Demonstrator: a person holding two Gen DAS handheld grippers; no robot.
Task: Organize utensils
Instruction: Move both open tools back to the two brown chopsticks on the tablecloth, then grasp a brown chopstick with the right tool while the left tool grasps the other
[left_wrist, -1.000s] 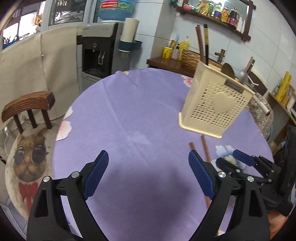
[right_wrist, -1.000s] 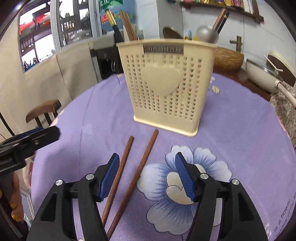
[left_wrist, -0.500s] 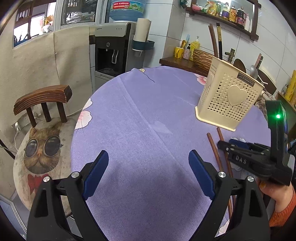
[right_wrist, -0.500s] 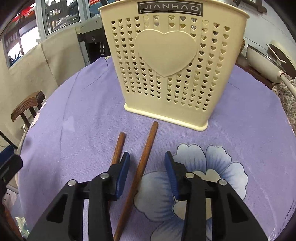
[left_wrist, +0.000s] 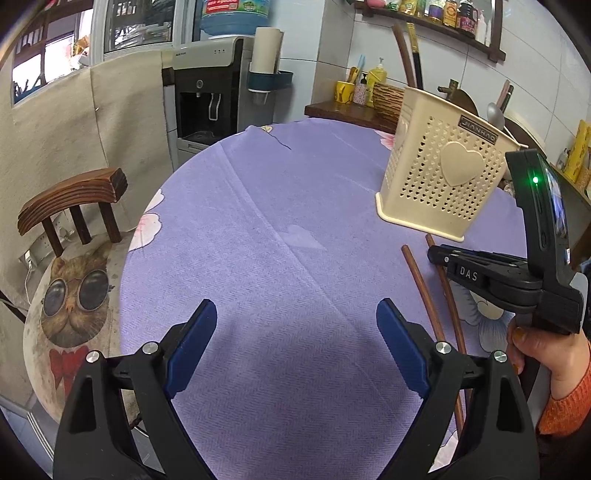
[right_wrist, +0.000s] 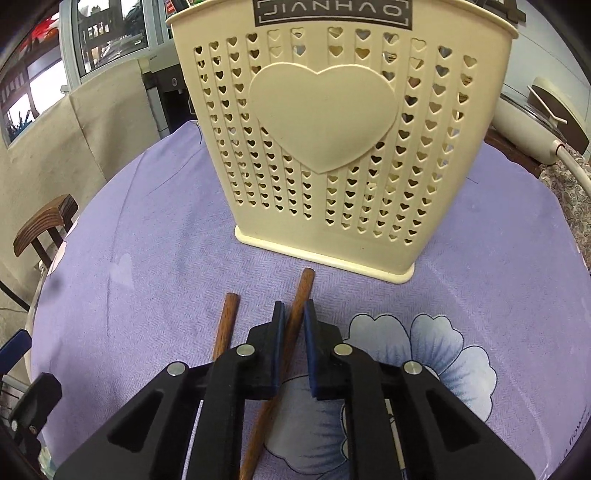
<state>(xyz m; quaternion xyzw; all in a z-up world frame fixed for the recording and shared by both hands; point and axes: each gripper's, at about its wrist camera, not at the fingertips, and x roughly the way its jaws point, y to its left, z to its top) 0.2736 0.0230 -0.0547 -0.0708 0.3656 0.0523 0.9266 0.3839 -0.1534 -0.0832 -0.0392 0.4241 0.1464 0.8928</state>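
On purple tablecloth (left_wrist: 280, 206), apparently kitchen.

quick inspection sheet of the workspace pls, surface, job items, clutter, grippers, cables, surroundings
surface: round table under a purple floral cloth.
job's things: cream perforated utensil holder stands upright, utensils already poking out of its top; two brown chopsticks lie in front of it, the right chopstick and the left chopstick, apart from each other.
clutter: nothing seen on the cloth.
grippers: right gripper nearly closed around the right chopstick, contact unclear; left gripper wide open, holding nothing.
cables: white cord beside the chair.
surroundings: wooden chair with cat cushion, water dispenser, wall shelf of bottles.
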